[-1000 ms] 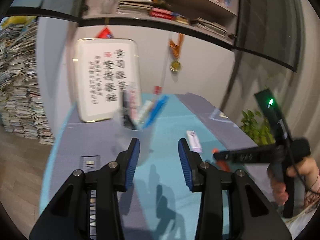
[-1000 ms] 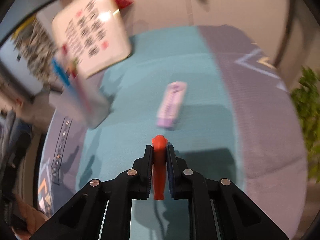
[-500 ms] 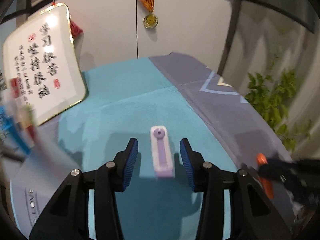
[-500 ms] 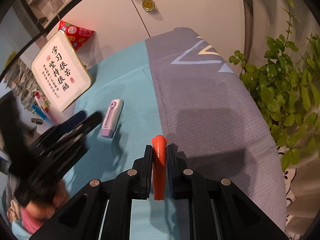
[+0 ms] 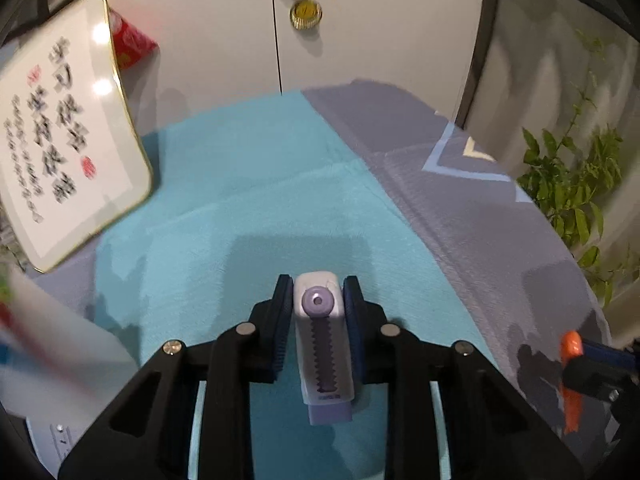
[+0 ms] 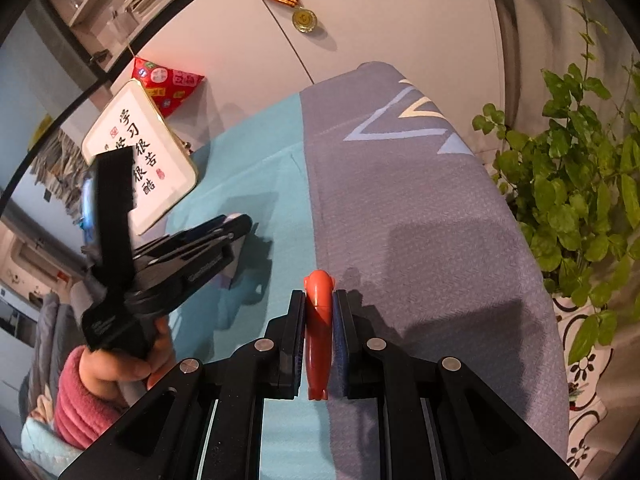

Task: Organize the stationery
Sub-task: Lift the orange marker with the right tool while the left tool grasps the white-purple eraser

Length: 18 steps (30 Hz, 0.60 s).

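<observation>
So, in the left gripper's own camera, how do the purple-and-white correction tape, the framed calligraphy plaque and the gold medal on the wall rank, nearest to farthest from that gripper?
1. Purple-and-white correction tape: clamped in the left gripper.
2. Framed calligraphy plaque: off to the left, leaning at the table's back.
3. Gold medal: hanging on the wall, straight ahead.

- A framed calligraphy board (image 5: 60,152) leans at the bench's far left edge, against the wall.
- A red patterned packet (image 6: 170,82) sits behind the board's top corner.
- A gold medal (image 5: 306,12) on a striped ribbon hangs on the white wall beyond the far edge.
- A leafy green plant (image 6: 580,184) stands off the right edge.
- A teal cloth (image 5: 248,200) covers the bench's middle, over a grey-blue patterned cover (image 6: 420,208).
</observation>
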Each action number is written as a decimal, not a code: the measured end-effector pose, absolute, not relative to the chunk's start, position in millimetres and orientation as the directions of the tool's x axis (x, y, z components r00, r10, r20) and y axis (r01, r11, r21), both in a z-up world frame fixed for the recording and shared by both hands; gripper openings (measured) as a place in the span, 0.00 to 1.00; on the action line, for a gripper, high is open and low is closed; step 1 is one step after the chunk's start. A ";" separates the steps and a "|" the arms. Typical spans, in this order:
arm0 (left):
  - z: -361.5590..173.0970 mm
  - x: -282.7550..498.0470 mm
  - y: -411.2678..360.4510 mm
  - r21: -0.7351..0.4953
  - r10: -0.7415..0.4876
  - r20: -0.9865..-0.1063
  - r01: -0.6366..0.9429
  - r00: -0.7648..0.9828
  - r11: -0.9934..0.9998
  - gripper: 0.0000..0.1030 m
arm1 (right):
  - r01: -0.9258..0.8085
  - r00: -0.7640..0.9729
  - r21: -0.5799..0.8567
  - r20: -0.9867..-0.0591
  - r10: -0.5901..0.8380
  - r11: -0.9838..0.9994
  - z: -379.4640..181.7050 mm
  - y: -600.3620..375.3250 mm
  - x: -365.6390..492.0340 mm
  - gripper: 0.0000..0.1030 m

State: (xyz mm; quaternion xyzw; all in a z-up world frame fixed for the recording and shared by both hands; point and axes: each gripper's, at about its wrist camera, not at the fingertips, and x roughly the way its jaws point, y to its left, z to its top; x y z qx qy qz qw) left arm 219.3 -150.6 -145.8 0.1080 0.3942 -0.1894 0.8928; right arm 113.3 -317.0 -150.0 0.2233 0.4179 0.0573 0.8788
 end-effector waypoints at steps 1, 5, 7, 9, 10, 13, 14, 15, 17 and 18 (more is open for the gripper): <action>-140.7 211.8 -149.9 0.062 -0.252 -0.728 0.428 0.637 0.902 0.23 | 0.087 0.644 0.438 -0.710 0.286 0.895 -149.7 -316.5 113.5 0.14; -116.9 181.8 -145.1 0.077 -0.294 -0.670 0.458 0.681 0.885 0.23 | 0.090 0.645 0.423 -0.715 0.270 0.902 -147.2 -311.8 113.0 0.14; -104.2 165.8 -137.4 0.061 -0.330 -0.643 0.475 0.692 0.878 0.23 | 0.087 0.645 0.416 -0.716 0.267 0.905 -144.7 -307.8 112.2 0.14; -97.6 156.8 -133.2 0.051 -0.351 -0.625 0.485 0.697 0.873 0.23 | 0.083 0.646 0.409 -0.717 0.263 0.909 -142.3 -303.4 111.4 0.14; -94.1 151.9 -127.6 0.045 -0.356 -0.618 0.484 0.701 0.874 0.23 | 0.081 0.646 0.404 -0.717 0.260 0.911 -140.1 -299.6 110.7 0.14; -90.8 145.8 -116.1 0.019 -0.373 -0.606 0.482 0.702 0.876 0.23 | 0.075 0.646 0.392 -0.720 0.255 0.917 -136.0 -291.5 109.2 0.14; -88.8 142.2 -110.1 0.012 -0.378 -0.599 0.480 0.706 0.877 0.23 | 0.068 0.646 0.386 -0.720 0.254 0.920 -133.4 -286.3 107.9 0.14; -86.5 138.0 -103.4 0.007 -0.381 -0.590 0.477 0.712 0.879 0.23 | 0.063 0.647 0.379 -0.720 0.252 0.923 -131.1 -282.3 106.9 0.14; -82.3 129.6 -89.8 -0.002 -0.382 -0.574 0.465 0.724 0.885 0.23 | 0.055 0.650 0.366 -0.719 0.245 0.929 -126.2 -275.3 104.7 0.14; -80.6 124.7 -81.6 -0.011 -0.385 -0.566 0.460 0.729 0.888 0.23 | 0.051 0.652 0.359 -0.718 0.242 0.932 -123.6 -271.9 103.8 0.14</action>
